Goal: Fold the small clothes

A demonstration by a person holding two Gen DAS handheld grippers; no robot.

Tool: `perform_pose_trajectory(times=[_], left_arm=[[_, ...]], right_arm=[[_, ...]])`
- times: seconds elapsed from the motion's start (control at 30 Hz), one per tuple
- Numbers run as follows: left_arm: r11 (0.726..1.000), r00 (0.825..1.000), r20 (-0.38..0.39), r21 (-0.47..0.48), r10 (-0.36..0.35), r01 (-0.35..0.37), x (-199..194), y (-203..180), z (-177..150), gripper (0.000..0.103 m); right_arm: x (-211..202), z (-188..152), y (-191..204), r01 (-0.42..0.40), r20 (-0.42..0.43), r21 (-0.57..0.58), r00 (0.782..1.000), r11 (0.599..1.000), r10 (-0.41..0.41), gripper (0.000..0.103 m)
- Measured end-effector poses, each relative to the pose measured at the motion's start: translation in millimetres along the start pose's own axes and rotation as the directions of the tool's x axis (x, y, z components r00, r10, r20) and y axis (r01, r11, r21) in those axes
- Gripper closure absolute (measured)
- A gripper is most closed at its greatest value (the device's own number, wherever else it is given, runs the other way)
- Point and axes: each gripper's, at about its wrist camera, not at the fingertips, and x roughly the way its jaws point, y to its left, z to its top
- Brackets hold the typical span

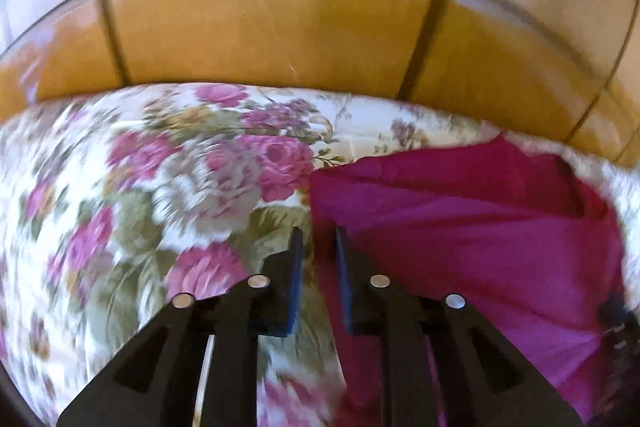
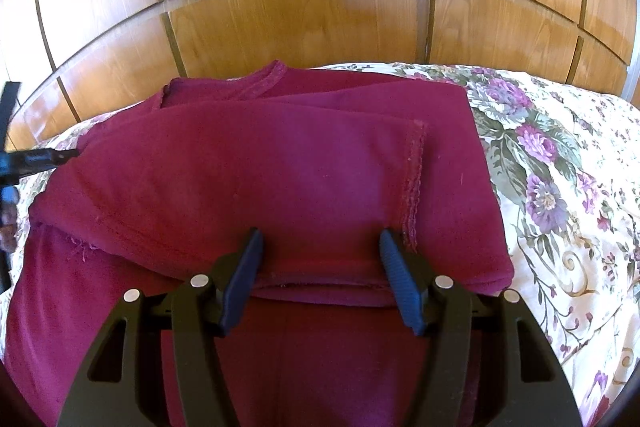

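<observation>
Two grippers: both work one maroon garment on a floral bedspread, with a panelled wooden wardrobe behind the bed.
Left gripper [image 1: 318, 239]: your jaws stand nearly together at the garment's left edge; the blurred view does not show whether any cloth sits between the pads. In the right wrist view its dark body [image 2: 40, 159] lies at the garment's far left.
Maroon garment [image 2: 256, 179]: it lies spread on the bed, partly folded, one hemmed layer turned over the body and the neckline toward the wardrobe. The left wrist view shows its left side [image 1: 460, 227].
Right gripper [image 2: 320, 247]: your jaws stand apart, one finger either side of the folded layer's near edge, just above or on the cloth; nothing is pinched. Judged purpose: to pin or steady the fold while the left side is handled.
Floral bedspread [image 2: 560, 187]: it serves as the flat folding surface, bare to the right of the garment and also to its left [image 1: 140, 207].
Wardrobe [image 2: 300, 27]: background only.
Task stage: judged mid-fold, more folds to make.
</observation>
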Motion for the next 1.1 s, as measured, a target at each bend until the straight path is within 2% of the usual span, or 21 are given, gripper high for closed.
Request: perform_pose_trajectory(times=[0.07, 0.13, 0.17, 0.23, 0.27, 0.3, 0.37, 0.47, 0.5, 0.53, 0.6, 0.8, 0.83, 0.87, 0.9, 0.93, 1.0, 1.1], left_arm=[[0.997, 0.997, 0.032, 0.023, -0.075, 0.074, -22.8, -4.0, -13.6, 0.088], [0.987, 0.991, 0.008, 0.095, -0.132, 0.131, -38.3, -16.7, -38.5, 0.088], [0.982, 0.991, -0.02, 0.136, -0.13, 0.132, -38.2, -23.9, -47.7, 0.088], [0.967, 0.997, -0.058, 0.247, -0.044, 0.057, -33.0, -33.4, -77.1, 0.088], [0.956, 1.0, -0.011, 0.291, -0.025, 0.027, -37.9, -33.8, -95.6, 0.088], [0.954, 1.0, 0.013, 0.299, -0.02, 0.015, -41.6, -33.0, -99.8, 0.088], [0.959, 1.0, 0.02, 0.284, -0.02, 0.014, -48.8, -28.2, -103.1, 0.088], [0.983, 0.999, -0.004, 0.181, -0.033, 0.033, -56.1, -16.7, -97.7, 0.087], [0.988, 0.999, -0.021, 0.149, -0.024, 0.027, -62.7, -12.6, -98.3, 0.08], [0.991, 0.999, -0.033, 0.128, -0.027, 0.031, -71.0, -8.6, -103.0, 0.079], [0.995, 0.997, -0.046, 0.073, -0.066, 0.069, -84.6, 0.3, -115.8, 0.079], [0.991, 0.991, -0.058, 0.042, -0.121, 0.124, -132.6, 22.1, -174.7, 0.078], [0.991, 0.99, -0.069, 0.037, -0.126, 0.129, -142.3, 26.9, -183.8, 0.067], [0.991, 0.989, -0.071, 0.033, -0.127, 0.129, -146.2, 26.1, -189.9, 0.062], [0.99, 0.989, -0.062, 0.027, -0.134, 0.136, -153.8, 29.4, -198.3, 0.059], [0.989, 0.987, -0.063, 0.019, -0.148, 0.149, -159.1, 32.5, -205.9, 0.059], [0.982, 0.978, -0.092, 0.012, -0.185, 0.187, -164.6, 37.9, -221.3, 0.059], [0.972, 0.967, -0.11, 0.017, -0.23, 0.234, -178.3, 43.3, -241.3, 0.059]], right_arm=[[0.0, 0.1, -0.3, -0.001, 0.0, 0.002, 1.0, 1.0, 0.001, 0.042], [0.0, 0.2, -0.6, -0.001, 0.0, 0.001, 1.0, 1.0, 0.001, 0.042], [0.0, 0.1, -0.2, -0.002, 0.0, 0.002, 1.0, 1.0, 0.002, 0.042], [0.2, 0.1, -0.5, -0.004, 0.0, 0.003, 1.0, 1.0, 0.004, 0.042], [0.4, 0.1, -0.5, -0.005, -0.001, 0.004, 1.0, 1.0, 0.005, 0.042], [0.6, 0.0, -0.6, -0.006, -0.001, 0.005, 1.0, 1.0, 0.006, 0.042], [1.1, 0.3, -0.6, -0.004, -0.002, 0.005, 1.0, 1.0, 0.004, 0.042], [1.3, 0.9, 0.0, 0.0, -0.005, 0.003, 1.0, 1.0, 0.0, 0.042], [1.3, 1.0, 0.1, 0.001, -0.005, 0.002, 1.0, 1.0, -0.001, 0.042], [1.4, 1.2, 0.5, 0.002, -0.006, 0.001, 1.0, 1.0, -0.002, 0.042], [1.4, 1.4, 0.9, 0.004, -0.006, -0.001, 1.0, 1.0, -0.004, 0.042], [0.5, 2.8, 8.3, 0.06, -0.013, -0.04, 0.998, 0.997, -0.06, 0.039], [-1.0, 3.8, 11.0, 0.09, -0.017, -0.054, 0.996, 0.995, -0.091, 0.035], [-2.9, 5.2, 12.9, 0.12, -0.023, -0.066, 0.992, 0.991, -0.122, 0.031], [-5.4, 6.4, 14.0, 0.178, -0.034, -0.075, 0.983, 0.981, -0.18, 0.008], [-11.0, 7.2, 12.2, 0.212, -0.047, -0.068, 0.976, 0.975, -0.215, 0.002], [-25.0, 4.0, 2.7, 0.113, -0.097, -0.035, 0.989, 0.993, -0.116, 0.002], [-46.9, -8.8, -11.6, 0.118, -0.117, -0.044, 0.986, 0.992, -0.122, 0.002]])
